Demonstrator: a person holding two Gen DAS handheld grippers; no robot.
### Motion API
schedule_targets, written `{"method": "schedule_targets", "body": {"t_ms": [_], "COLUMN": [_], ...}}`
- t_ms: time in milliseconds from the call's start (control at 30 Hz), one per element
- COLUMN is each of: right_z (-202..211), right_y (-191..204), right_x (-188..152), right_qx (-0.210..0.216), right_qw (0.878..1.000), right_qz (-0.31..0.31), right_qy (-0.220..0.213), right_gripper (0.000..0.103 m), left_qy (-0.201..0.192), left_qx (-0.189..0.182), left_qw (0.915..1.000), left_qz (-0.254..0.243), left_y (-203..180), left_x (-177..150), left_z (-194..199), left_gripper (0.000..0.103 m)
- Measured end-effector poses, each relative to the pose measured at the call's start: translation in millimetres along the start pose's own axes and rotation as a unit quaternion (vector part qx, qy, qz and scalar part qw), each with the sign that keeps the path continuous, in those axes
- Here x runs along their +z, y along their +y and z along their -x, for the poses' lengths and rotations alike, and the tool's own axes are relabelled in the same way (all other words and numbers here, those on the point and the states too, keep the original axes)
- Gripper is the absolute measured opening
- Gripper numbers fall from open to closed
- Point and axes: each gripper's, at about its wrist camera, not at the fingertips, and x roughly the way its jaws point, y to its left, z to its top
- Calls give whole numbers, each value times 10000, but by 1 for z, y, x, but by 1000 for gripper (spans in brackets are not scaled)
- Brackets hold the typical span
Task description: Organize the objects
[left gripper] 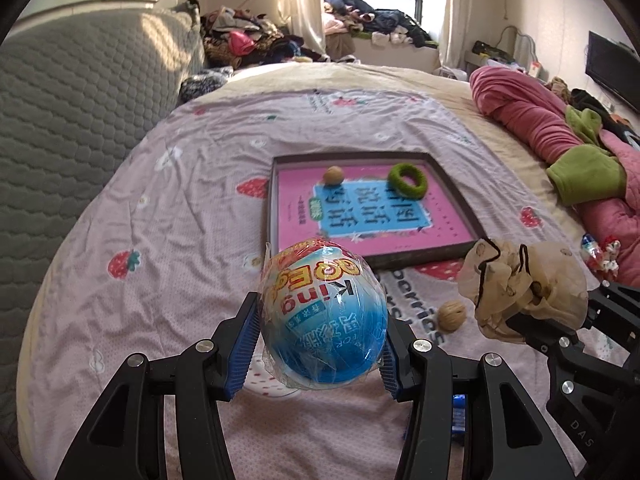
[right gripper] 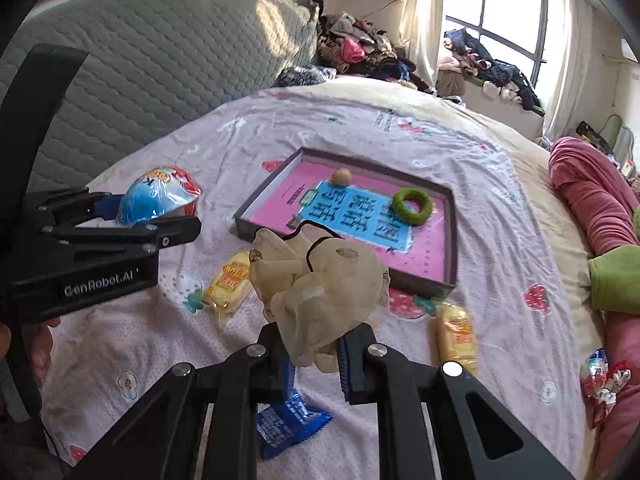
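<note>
Tongs are both loaded above the bed, the left gripper clamping a wrapped blue egg toy and the right gripper pinching a beige scrunchie, presumably bound for the far tray already holding a green ring.

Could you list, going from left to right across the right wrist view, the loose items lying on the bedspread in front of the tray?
Left yellow snack packet → blue packet → right yellow snack packet → red-and-white wrapped sweets at the quilt's edge.
</note>
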Motion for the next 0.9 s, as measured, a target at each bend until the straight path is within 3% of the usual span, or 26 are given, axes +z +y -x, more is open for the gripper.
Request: {"method": "schedule_targets", "body": {"t_ms": [533,900], "right_z": [23,37], "right_y": [-27,-48], "right_x": [30,68], "right_qx": [-129,-260], "right_qw": [9987,9950], "right_qz": [-137,-206], "right_qy": [-479,-941], "right_gripper": [17,17], "left_qy": [-230,-483], "left_qx": [-63,-12], "left_qw": [9997,9987], "left_qz": [-56,-134], "left_y": [-25,-30], "left_x": [29,77], "left_z": [14,17], "left_gripper": [54,54]}}
